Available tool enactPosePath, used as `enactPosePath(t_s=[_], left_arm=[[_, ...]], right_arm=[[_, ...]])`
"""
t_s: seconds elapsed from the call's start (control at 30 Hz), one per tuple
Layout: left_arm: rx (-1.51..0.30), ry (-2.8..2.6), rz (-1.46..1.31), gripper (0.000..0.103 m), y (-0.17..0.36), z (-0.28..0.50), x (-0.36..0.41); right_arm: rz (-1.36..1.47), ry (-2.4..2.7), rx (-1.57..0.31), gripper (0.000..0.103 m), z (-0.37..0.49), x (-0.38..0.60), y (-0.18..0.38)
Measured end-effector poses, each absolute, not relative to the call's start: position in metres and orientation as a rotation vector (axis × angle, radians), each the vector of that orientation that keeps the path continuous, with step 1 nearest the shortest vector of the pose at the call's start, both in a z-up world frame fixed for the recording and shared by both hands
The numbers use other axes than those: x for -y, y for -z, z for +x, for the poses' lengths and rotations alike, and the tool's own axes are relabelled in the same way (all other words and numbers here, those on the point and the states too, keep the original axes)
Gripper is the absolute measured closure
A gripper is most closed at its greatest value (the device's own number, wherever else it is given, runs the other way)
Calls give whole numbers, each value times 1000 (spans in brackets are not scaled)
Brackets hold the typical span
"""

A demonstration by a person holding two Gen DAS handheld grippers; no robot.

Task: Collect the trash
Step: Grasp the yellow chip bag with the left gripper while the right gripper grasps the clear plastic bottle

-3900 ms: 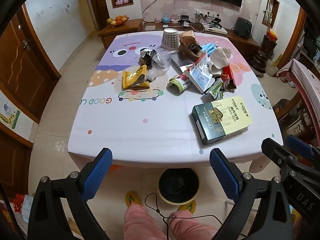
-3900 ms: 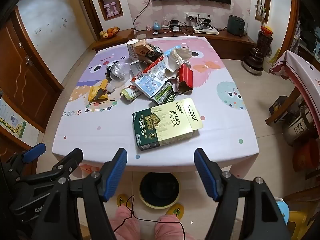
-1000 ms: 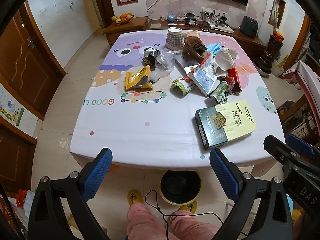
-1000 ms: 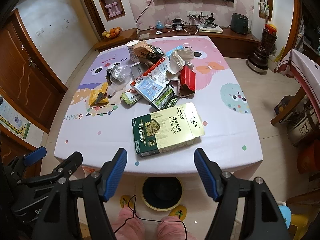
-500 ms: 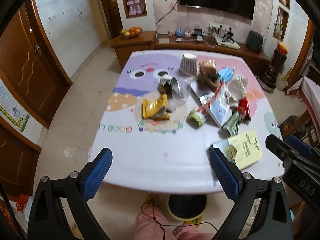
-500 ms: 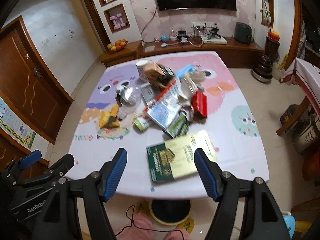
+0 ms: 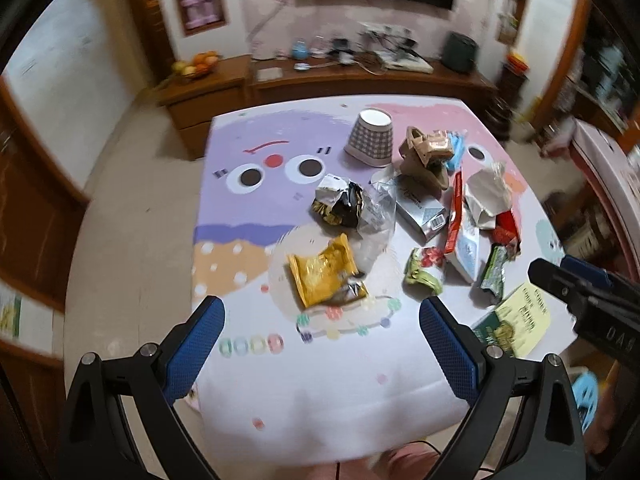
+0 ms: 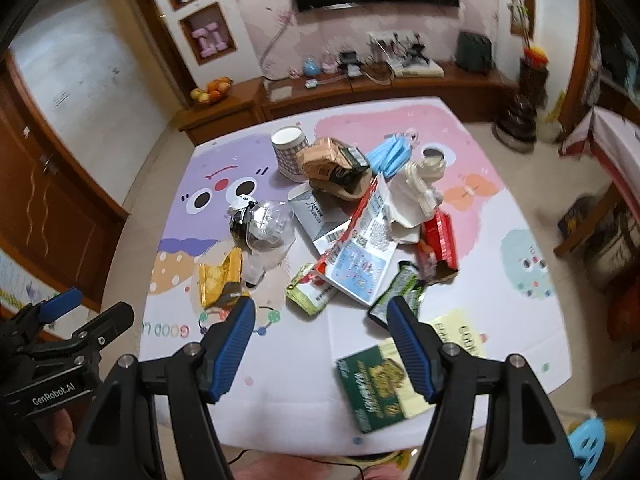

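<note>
A pile of trash lies on a table with a cartoon cloth (image 7: 320, 392). A yellow snack wrapper (image 7: 325, 274) lies nearest my left gripper (image 7: 320, 340), which is open and empty above the table's near half. It also shows in the right wrist view (image 8: 220, 278). A green and yellow box (image 8: 394, 376) lies under my right gripper (image 8: 322, 336), which is open and empty. Further back lie a blue and white carton (image 8: 360, 256), a red box (image 8: 440, 240), a green wrapper (image 8: 398, 294), a blue face mask (image 8: 390, 156) and a checked paper cup (image 8: 290, 154).
A wooden sideboard (image 8: 360, 88) with a fruit bowl (image 8: 211, 90) and electronics runs along the far wall under a television. Wooden doors stand at the left (image 8: 48, 200). A blue stool (image 8: 586, 446) stands by the table's near right corner.
Both grippers have moved forward over the table and closer to the trash pile. The bin under the table's near edge has left the view. Both stay open and empty.
</note>
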State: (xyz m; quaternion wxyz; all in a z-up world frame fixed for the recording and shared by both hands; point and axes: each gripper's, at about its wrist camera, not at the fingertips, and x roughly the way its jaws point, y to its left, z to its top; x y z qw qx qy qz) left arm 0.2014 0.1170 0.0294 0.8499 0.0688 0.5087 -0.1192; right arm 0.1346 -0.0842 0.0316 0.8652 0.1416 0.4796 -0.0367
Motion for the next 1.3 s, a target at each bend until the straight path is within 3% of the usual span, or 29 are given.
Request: enactPosePath(t_s=[0.3, 0.43, 0.6, 0.8, 0.97, 1.3], left_arm=[[-1264, 502, 366, 6, 58, 286, -100], [-1315, 574, 418, 6, 88, 304, -92], [-1369, 642, 480, 6, 115, 313, -78], [-1432, 662, 524, 30, 141, 316, -69], [-1443, 643, 500, 58, 145, 316, -78], [-1454, 533, 237, 75, 127, 322, -148]], right_arm=[[432, 173, -1088, 40, 173, 76, 10], [477, 205, -1134, 46, 180, 71, 29], [491, 223, -1150, 46, 186, 63, 39], [514, 236, -1165, 46, 194, 60, 47], [507, 229, -1167, 46, 201, 54, 48], [475, 158, -1174, 47, 230, 28, 49]])
